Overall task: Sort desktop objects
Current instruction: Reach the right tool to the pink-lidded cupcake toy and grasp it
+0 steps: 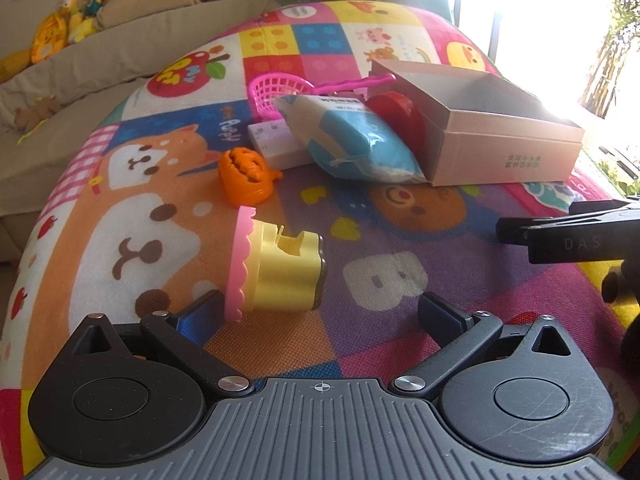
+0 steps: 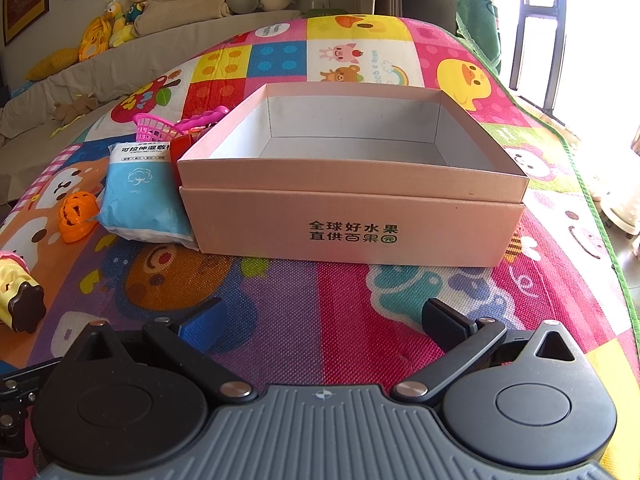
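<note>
Left wrist view: left gripper point(image 1: 320, 312) spread wide, holding nothing — its left finger sits just beside the pink-and-yellow plastic toy cup point(image 1: 276, 268), lying on its side on the colourful cartoon play mat point(image 1: 384, 208). Past it: orange plastic pumpkin toy point(image 1: 244, 176), blue-and-white soft wet-cotton pack point(image 1: 348, 136) leaning vs the open pink cardboard box point(image 1: 496, 136), w/ pink plastic basket point(image 1: 272, 90) behind. Right wrist view: right gripper point(image 2: 322, 322) also wide open, empty — faces the box front, well apart.
</note>
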The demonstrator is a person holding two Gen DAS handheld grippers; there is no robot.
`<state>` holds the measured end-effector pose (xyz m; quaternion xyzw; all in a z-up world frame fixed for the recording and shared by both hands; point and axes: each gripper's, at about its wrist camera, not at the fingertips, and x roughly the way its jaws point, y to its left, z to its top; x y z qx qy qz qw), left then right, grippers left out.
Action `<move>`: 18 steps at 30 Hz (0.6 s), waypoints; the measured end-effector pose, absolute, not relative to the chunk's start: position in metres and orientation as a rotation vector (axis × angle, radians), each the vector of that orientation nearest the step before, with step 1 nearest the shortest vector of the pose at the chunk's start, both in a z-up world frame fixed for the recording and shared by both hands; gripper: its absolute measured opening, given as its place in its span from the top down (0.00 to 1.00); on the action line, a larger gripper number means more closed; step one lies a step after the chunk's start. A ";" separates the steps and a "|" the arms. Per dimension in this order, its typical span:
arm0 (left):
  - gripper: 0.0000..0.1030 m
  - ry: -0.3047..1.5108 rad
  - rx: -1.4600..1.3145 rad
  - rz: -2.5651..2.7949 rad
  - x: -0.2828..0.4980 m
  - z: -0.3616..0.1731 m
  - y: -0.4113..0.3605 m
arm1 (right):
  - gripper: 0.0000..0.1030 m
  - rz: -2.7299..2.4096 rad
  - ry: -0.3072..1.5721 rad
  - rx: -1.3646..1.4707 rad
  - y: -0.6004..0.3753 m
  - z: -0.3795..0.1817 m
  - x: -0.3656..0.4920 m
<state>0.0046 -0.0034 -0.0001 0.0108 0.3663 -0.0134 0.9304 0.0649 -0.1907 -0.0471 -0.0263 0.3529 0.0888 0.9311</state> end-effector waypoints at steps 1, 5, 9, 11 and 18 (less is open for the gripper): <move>0.00 0.751 0.025 -0.029 0.005 0.000 -0.004 | 0.00 0.177 0.735 -0.056 -0.191 -0.046 0.059; 0.00 0.746 0.020 -0.044 0.003 0.000 -0.001 | 0.00 0.162 0.764 -0.062 -0.190 -0.045 0.048; 0.00 0.717 -0.053 -0.085 -0.002 0.009 0.011 | 0.00 0.167 0.767 -0.056 -0.191 -0.045 0.047; 0.00 0.681 -0.064 -0.079 -0.004 0.016 0.016 | 0.00 0.166 0.765 -0.055 -0.191 -0.045 0.046; 0.00 0.605 -0.068 -0.116 -0.007 0.034 0.022 | 0.00 0.171 0.757 -0.051 -0.191 -0.044 0.044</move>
